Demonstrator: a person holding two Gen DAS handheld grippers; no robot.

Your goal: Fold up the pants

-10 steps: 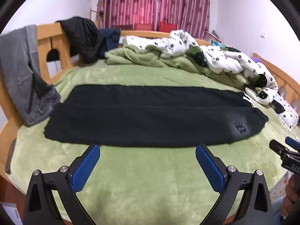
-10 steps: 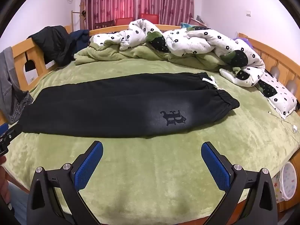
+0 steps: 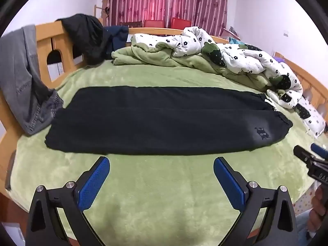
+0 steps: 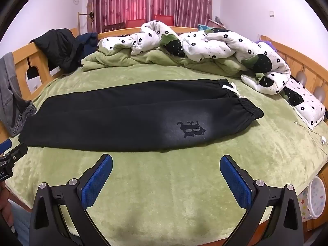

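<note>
Scanning from the left, I see grey jeans (image 3: 24, 86) draped over the wooden bed frame (image 3: 44, 41) at nine o'clock, with a dark jacket (image 3: 86, 34) hung at eleven. My left gripper (image 3: 161, 176) hovers over the green blanket (image 3: 164, 194), blue pads wide apart, holding nothing. The black pants (image 3: 155, 123) lie flat across the blanket at twelve o'clock, legs side by side, hems to the left, waistband to the right. A printed emblem (image 4: 190, 129) sits near the waist. My right gripper (image 4: 166, 174) also hangs spread apart and empty, just short of the pants' near edge. A flowered quilt (image 4: 215, 47) is bunched at one o'clock.
</note>
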